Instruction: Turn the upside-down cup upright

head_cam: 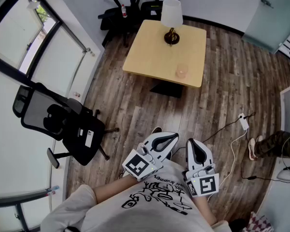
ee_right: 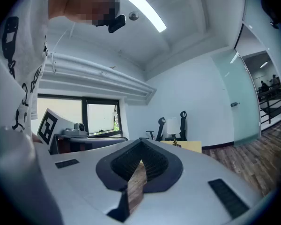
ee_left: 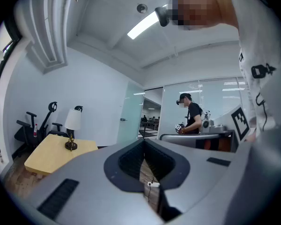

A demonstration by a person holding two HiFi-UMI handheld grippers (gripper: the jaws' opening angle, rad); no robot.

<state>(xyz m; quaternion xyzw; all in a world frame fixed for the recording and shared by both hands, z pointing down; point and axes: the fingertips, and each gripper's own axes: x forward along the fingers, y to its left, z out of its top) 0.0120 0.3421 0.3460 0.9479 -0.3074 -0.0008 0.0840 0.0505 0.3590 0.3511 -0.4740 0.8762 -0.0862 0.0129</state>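
A small clear cup [head_cam: 182, 72] stands on the light wooden table [head_cam: 150, 47] across the room; I cannot tell from here which way up it is. Both grippers are held close to my chest, far from the table. My left gripper [head_cam: 172, 137] is shut, its jaws meeting at the tips with nothing between them. My right gripper [head_cam: 191, 144] is shut and empty too. In the left gripper view the gripper [ee_left: 144, 142] points level toward the table [ee_left: 49, 154] at the left. The right gripper [ee_right: 141, 148] points level; the table's edge [ee_right: 187, 146] shows beyond it.
A white-shaded lamp [head_cam: 171, 18] stands on the table's far side. A black office chair [head_cam: 58, 122] is at the left by the windows, more chairs [head_cam: 130, 6] behind the table. A white power strip and cables [head_cam: 243, 122] lie on the wood floor at right. Another person [ee_left: 192, 116] stands in the distance.
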